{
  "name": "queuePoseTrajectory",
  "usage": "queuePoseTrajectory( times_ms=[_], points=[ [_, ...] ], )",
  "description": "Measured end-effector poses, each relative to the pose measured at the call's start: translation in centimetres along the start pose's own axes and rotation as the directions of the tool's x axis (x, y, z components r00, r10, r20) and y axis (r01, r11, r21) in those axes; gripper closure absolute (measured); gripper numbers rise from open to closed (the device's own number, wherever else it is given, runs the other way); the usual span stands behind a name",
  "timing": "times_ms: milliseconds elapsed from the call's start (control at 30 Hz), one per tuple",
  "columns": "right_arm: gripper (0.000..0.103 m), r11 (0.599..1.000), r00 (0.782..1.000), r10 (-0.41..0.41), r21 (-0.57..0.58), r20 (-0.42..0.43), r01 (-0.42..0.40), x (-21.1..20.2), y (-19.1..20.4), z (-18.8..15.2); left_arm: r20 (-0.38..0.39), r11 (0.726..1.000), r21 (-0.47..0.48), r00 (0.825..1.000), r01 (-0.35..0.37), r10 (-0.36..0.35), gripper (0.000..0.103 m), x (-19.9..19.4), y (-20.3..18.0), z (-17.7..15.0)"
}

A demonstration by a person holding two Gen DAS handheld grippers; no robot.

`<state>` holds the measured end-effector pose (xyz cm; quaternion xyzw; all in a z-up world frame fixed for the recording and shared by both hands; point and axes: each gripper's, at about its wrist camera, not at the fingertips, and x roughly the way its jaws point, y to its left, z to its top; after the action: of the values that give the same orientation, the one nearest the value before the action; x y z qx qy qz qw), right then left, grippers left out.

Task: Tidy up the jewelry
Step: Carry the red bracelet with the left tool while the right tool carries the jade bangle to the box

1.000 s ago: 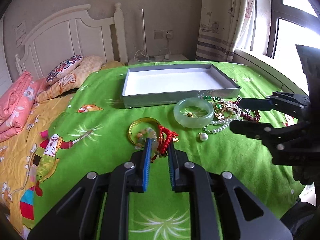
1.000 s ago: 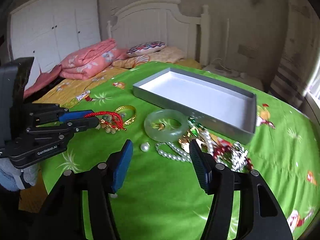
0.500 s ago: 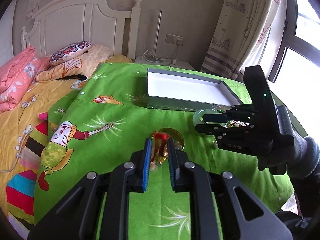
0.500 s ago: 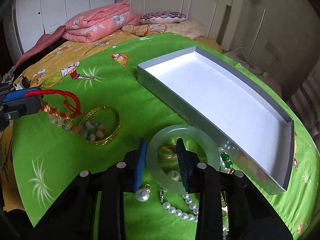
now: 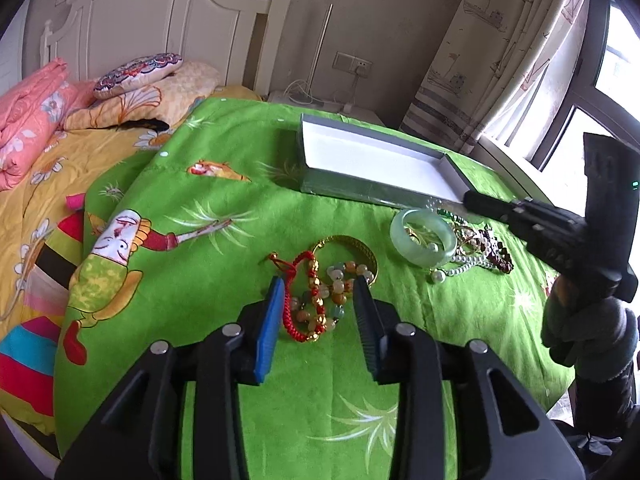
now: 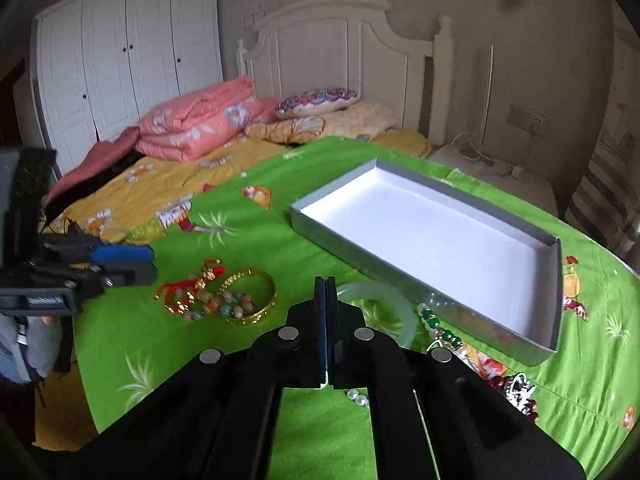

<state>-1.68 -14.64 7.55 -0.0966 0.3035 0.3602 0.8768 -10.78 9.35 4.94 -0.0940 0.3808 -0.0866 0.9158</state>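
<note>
One box (image 6: 432, 236), one jade bangle (image 5: 423, 237), one gold bangle (image 6: 256, 296), two pillows (image 6: 320, 100).

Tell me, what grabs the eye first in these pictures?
The bright green cartoon cloth grabs you first, with the empty white-lined grey box lying at its far side. In front of the box lie a pale green jade bangle amid pearls, and a red cord bracelet tangled with beads beside a gold bangle. The left claw hangs open over the red bracelet, while the right claw is shut by the jade bangle.
</note>
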Motion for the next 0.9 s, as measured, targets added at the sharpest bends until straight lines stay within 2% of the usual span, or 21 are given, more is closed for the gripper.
queuePoseTrajectory(
  times_ms=[100,167,233,267,333,400,467,500,533,600,667,700,733,800,867,900],
  points=[
    [0.101,1.000,0.998,0.007,0.013,0.065,-0.008,-2.7,0.0,0.3,-0.049,1.000,0.018,0.999,0.018,-0.017,0.065,2.0,-0.6,0.2],
    [0.101,0.999,0.996,0.027,0.029,0.079,-0.030,-3.5,-0.3,0.4,-0.088,1.000,0.020,0.996,-0.015,0.016,0.065,3.9,-0.8,0.6],
    [0.101,0.996,0.996,0.074,0.053,0.059,-0.077,-3.3,-0.8,0.3,-0.120,0.999,0.014,0.992,-0.035,0.036,0.066,5.7,-0.6,0.9],
    [0.100,0.996,0.997,0.068,0.054,0.043,-0.070,-2.9,-0.9,0.2,-0.119,1.000,0.004,0.993,-0.028,0.028,0.079,6.1,-0.5,1.0],
    [0.098,0.997,0.999,0.052,0.062,0.005,-0.052,-2.0,-1.2,-0.2,-0.094,1.000,-0.027,0.995,0.010,-0.013,0.093,6.2,-0.1,1.3],
    [0.096,0.994,0.997,0.072,0.083,-0.026,-0.070,-1.1,-1.5,-0.6,-0.041,0.999,-0.015,0.999,-0.028,0.028,0.094,5.2,-0.3,1.4],
    [0.078,0.995,0.996,0.068,0.083,-0.065,-0.062,0.1,-1.6,-0.9,0.008,0.999,-0.002,0.999,-0.045,0.045,0.094,3.6,-0.7,1.7],
    [0.051,0.995,0.994,0.068,0.081,-0.081,-0.061,0.7,-1.5,-0.9,0.024,0.999,-0.002,0.999,-0.041,0.041,0.094,2.8,-0.8,1.9],
    [0.035,0.995,0.994,0.068,0.078,-0.090,-0.061,1.2,-1.4,-0.9,0.043,0.999,0.003,0.998,-0.043,0.043,0.094,2.1,-0.9,2.0],
    [0.038,0.996,0.991,0.068,0.065,-0.119,-0.061,2.6,-0.9,-0.8,0.069,0.997,0.025,0.995,-0.075,0.073,0.094,0.8,-1.1,2.5],
    [0.048,0.998,0.984,0.061,0.040,-0.168,-0.055,4.1,-0.3,-0.3,0.095,0.993,0.048,0.990,-0.108,0.103,0.094,-0.2,-1.5,2.9],
    [0.056,0.999,0.979,0.051,0.021,-0.196,-0.048,5.0,0.1,-0.1,0.109,0.991,0.055,0.987,-0.123,0.116,0.094,-0.6,-1.7,3.0],
    [0.065,0.999,0.972,0.034,0.001,-0.231,-0.035,5.9,0.5,0.0,0.125,0.989,0.060,0.984,-0.136,0.128,0.094,-1.0,-1.8,3.2],
    [0.075,0.999,0.953,-0.005,-0.041,-0.304,-0.008,7.7,1.3,0.0,0.149,0.987,0.061,0.979,-0.149,0.138,0.094,-1.8,-2.1,3.4],
    [0.077,0.997,0.930,-0.042,-0.073,-0.366,0.016,9.2,2.0,-0.4,0.154,0.987,0.058,0.978,-0.150,0.139,0.094,-2.1,-2.0,3.6],
    [0.078,0.994,0.930,-0.067,-0.100,-0.362,0.032,9.4,2.3,-0.4,0.154,0.987,0.058,0.978,-0.150,0.139,0.094,-2.3,-1.9,3.7]
  ],
)
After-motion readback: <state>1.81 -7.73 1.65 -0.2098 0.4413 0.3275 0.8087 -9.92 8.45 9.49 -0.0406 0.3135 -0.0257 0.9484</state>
